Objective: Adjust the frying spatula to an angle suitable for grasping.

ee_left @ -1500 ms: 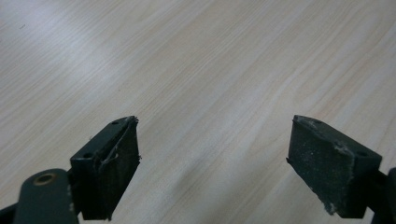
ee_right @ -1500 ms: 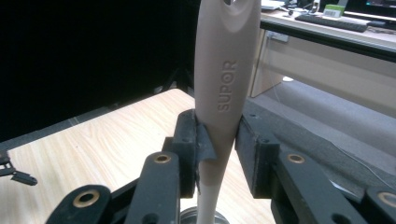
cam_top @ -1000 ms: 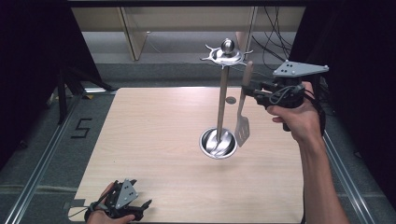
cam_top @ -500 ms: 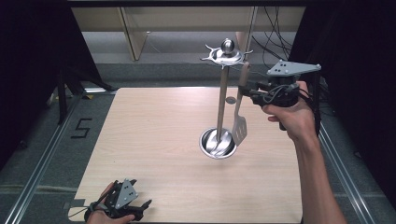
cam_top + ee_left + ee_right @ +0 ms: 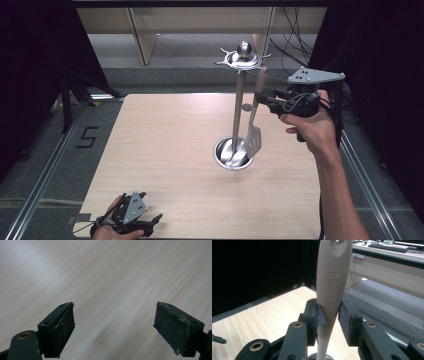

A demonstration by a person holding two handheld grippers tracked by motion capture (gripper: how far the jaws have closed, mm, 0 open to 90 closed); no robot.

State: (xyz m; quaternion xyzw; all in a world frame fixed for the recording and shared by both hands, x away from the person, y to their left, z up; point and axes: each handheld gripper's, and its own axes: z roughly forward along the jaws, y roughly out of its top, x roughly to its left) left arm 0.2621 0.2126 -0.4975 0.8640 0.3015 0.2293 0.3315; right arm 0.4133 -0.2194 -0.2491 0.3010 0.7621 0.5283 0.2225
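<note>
Between the pads of the right claw (image 5: 329, 312) stands the handle of the spatula (image 5: 332, 290), and the jaws are clamped on it, one pad on each side of its narrow lower part. Above the claw the handle grows wider, smooth and beige, with raised letters on it; below the claw it goes down to a slotted metal blade, which hangs just over the round base of the rack (image 5: 238, 110). To the side of the claw rises the thin pole of this rack, very near to the spatula, and the hooks are at its top; whether the handle hangs on a hook one cannot tell. The spatula seems light and stiff, but the handle looks polished and rounded, so it may slip or swing between the flat pads. The narrow neck, where the claw has it, seems a good place to hold, because the thick part above stops it from sliding down. The left claw (image 5: 113, 325) is apart, with nothing between its pads, low over the wooden table (image 5: 165, 140).
</note>
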